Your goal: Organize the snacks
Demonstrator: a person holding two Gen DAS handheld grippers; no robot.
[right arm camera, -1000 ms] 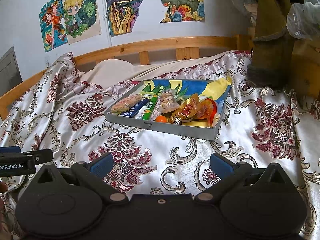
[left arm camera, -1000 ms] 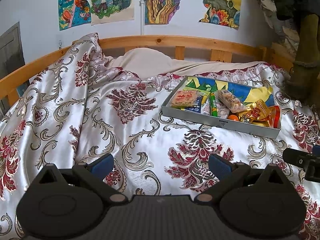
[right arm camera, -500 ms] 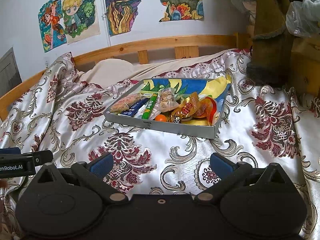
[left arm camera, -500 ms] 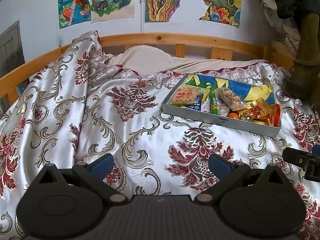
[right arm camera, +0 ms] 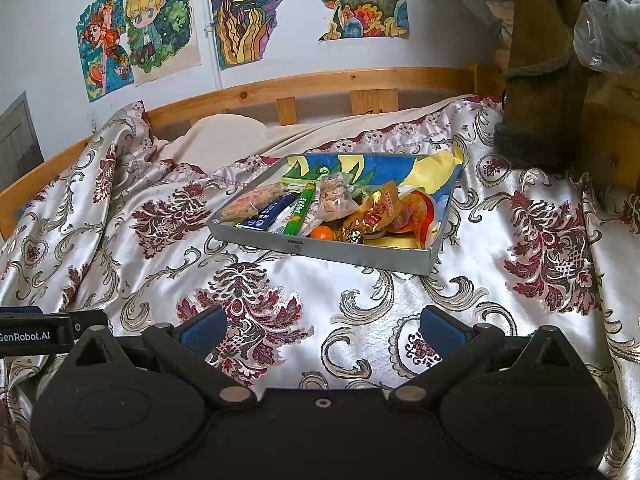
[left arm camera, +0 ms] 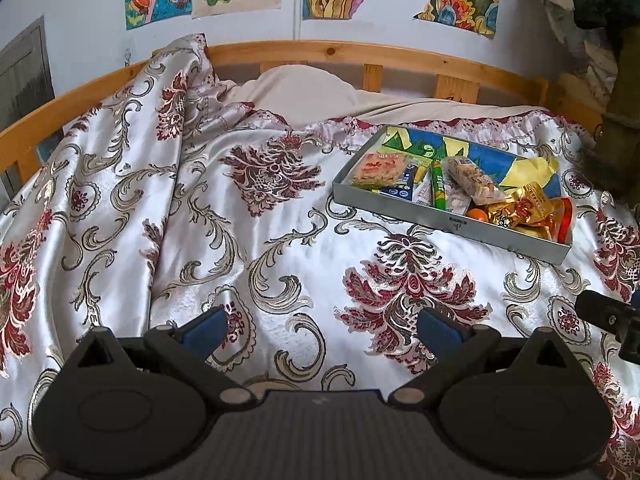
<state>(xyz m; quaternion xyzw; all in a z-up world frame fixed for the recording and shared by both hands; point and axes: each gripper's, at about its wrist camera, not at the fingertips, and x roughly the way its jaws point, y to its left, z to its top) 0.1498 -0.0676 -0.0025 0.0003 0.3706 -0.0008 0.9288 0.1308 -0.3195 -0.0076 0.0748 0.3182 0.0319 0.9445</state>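
A shallow grey tray lies on the patterned bedspread, holding several snacks: a pink rice-cake pack, a green stick, a blue box, a clear biscuit bag, gold wrappers and a small orange ball. My left gripper hovers open over the quilt, well short and left of the tray. My right gripper is open too, in front of the tray, nothing between its fingers.
A silky floral bedspread covers the bed, bunched up at the left. A wooden rail and beige pillow lie behind. A brown post stands at the right. Each gripper shows at the edge of the other's view.
Both views have drifted slightly forward and down toward the bedspread; the tray sits a little nearer. Both grippers stay open and nothing has been touched.
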